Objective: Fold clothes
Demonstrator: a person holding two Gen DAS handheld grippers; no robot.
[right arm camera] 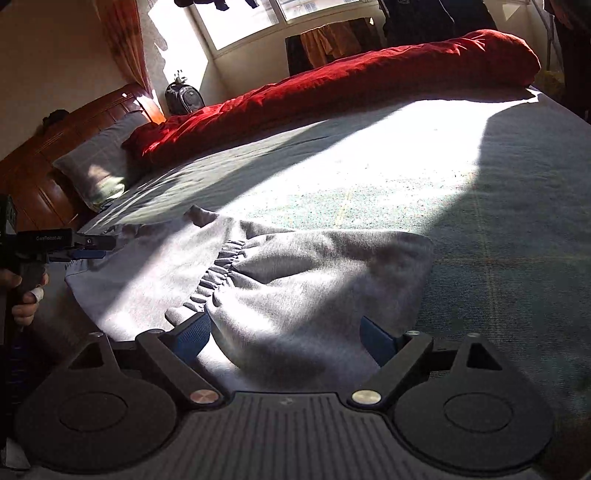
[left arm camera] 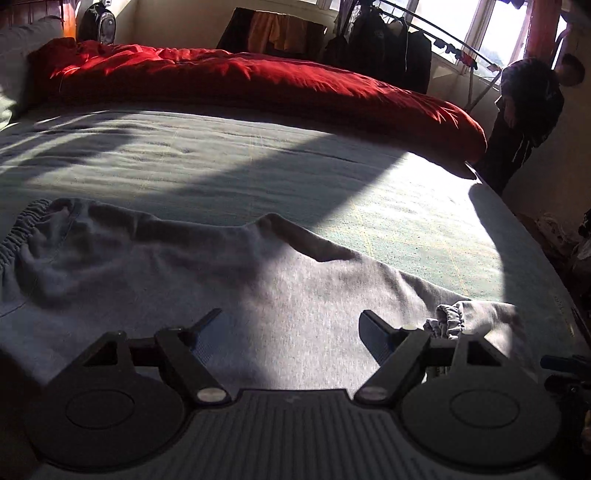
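- One grey pair of sweatpants (left arm camera: 207, 273) lies spread on the bed (left arm camera: 258, 155), at its near edge, partly in sun and partly in shadow.
- Left wrist view: elastic waistband (left arm camera: 16, 236) at far left; a gathered leg cuff (left arm camera: 448, 319) at near right, just beside the right finger of the left gripper (left arm camera: 290, 325).
- A raised fold in the cloth runs across the middle of the pants, casting a dark shadow.
- Right wrist view: one leg is doubled back over the other, so a cuff (right arm camera: 218, 273) lies on top of the grey cloth, left of centre.
- Left gripper: fingers spread wide, nothing between them; it hangs low over the pants. Contact with the cloth cannot be judged.
- Right gripper (right arm camera: 286, 332): fingers spread wide, astride the doubled leg; the cloth lies between the blue pads (right arm camera: 190, 334) but is not pinched.
- Seen from the right wrist, the left gripper sits at the left edge, held by a hand (right arm camera: 26, 299) with a taped finger.
- Bed cover is grey-green with a faint check.
- Red duvet (left arm camera: 258, 81) bundled along the far side of the bed; pillow (right arm camera: 99, 162) and wooden headboard (right arm camera: 48, 147) at the left end.
- Far wall: window (right arm camera: 251, 18), dark clothes on a rack (left arm camera: 388, 48), a backpack (left arm camera: 96, 24).
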